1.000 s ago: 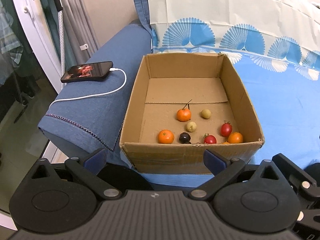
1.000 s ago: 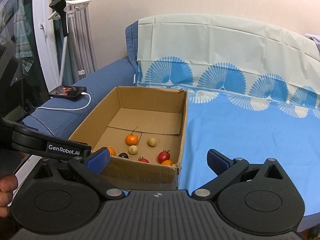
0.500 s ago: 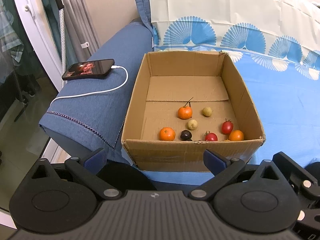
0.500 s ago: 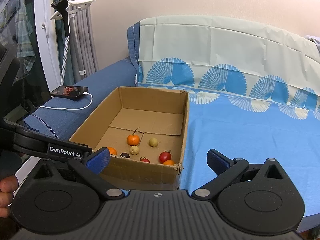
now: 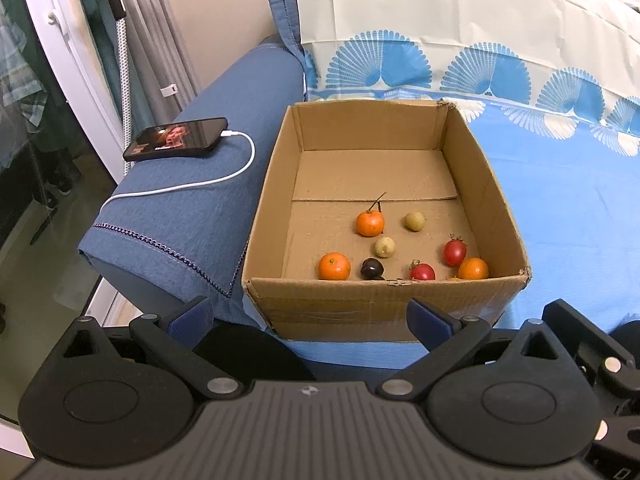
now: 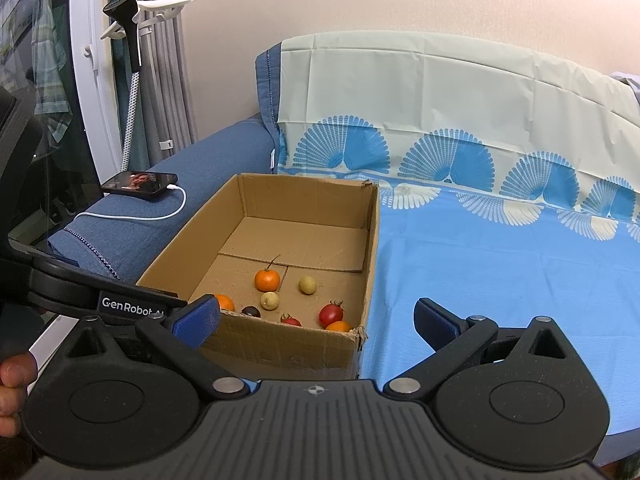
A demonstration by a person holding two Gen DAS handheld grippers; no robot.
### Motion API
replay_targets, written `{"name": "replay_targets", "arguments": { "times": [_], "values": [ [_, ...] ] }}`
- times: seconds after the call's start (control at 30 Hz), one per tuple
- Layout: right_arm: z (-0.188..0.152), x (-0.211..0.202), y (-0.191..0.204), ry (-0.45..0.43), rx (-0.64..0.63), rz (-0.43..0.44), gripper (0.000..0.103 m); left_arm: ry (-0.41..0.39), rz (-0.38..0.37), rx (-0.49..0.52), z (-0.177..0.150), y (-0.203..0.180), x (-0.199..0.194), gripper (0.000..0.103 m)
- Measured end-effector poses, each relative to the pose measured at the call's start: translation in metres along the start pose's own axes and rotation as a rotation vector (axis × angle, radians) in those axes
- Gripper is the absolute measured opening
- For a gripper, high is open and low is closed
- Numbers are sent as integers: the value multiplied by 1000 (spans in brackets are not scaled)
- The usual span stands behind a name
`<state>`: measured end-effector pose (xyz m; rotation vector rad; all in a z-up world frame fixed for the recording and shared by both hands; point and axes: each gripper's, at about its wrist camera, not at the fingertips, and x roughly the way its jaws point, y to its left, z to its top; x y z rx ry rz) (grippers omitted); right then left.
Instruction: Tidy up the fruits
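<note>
Inside the cardboard box [image 5: 496,204] lie three oranges [image 5: 370,223], two red tomatoes [image 5: 455,251], two pale yellow fruits [image 5: 414,221] and one dark fruit [image 5: 372,268], perhaps a plum. Both the left gripper [image 5: 308,316] and the right gripper [image 6: 316,318] hover before it, spread wide, empty.

You're in a home living room: blue fabric sofa [image 6: 224,160] draped with a fan-patterned blue and cream sheet [image 6: 500,200], black smartphone [image 5: 176,139] charging on the armrest's far end, grey curtains [image 6: 168,80], garment steamer [image 6: 128,40] beside them.
</note>
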<state>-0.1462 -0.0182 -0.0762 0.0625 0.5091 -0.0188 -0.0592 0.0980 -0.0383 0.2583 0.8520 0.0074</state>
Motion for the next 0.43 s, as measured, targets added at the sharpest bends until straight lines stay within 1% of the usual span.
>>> {"name": "replay_targets", "arguments": {
  "times": [0.27, 0.43],
  "values": [
    [0, 0, 1, 0, -5, 3, 102, 6, 17, -4, 0, 0, 2, 103],
    [0, 2, 3, 3, -3, 5, 102, 6, 15, -9, 0, 4, 3, 103]
  ]
}}
